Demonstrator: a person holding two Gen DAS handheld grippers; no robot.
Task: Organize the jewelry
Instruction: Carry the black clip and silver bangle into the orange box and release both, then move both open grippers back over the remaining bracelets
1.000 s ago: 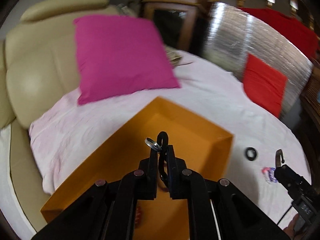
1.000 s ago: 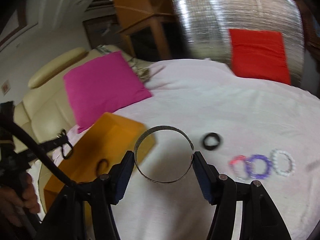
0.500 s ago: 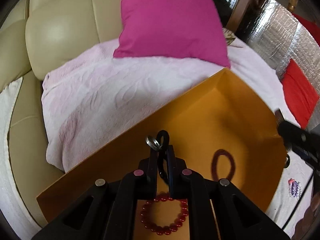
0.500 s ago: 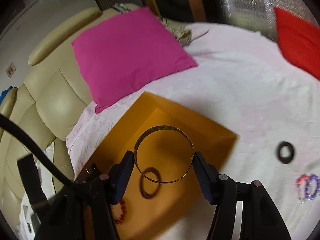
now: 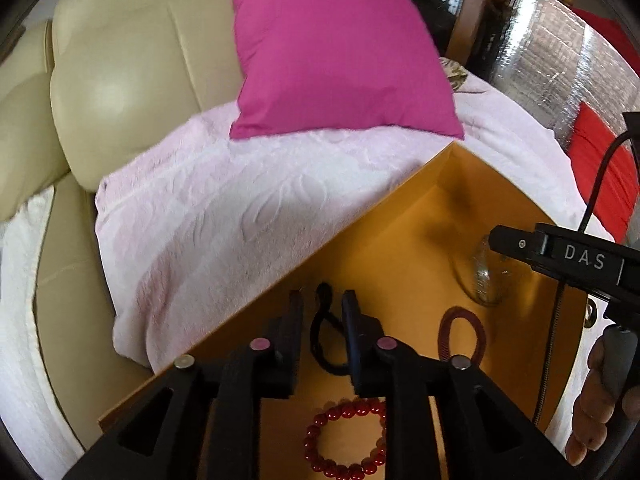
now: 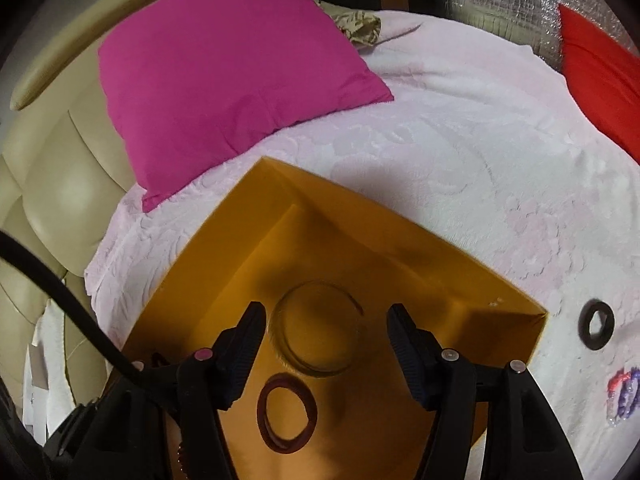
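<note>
A pale pink blanket [image 6: 460, 152] covers the sofa, a magenta cushion [image 6: 232, 64] behind the orange box [image 6: 504, 300]. Both grippers hang over it, jaws just parting: left gripper [image 5: 322, 314] around a black hair tie [image 5: 326, 340] standing lengthwise, right gripper [image 6: 326, 332] clear of the blurred metal bangle [image 6: 316, 330].

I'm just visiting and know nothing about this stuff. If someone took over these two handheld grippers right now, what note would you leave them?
Left gripper: jaws just opened, black cord loose between them, over the orange box.
Right gripper: jaws open, metal bangle loose between them, over the box.
Already in box: red bead bracelet, dark red loop.
To do: black ring and beaded bracelets on the blanket.
</note>
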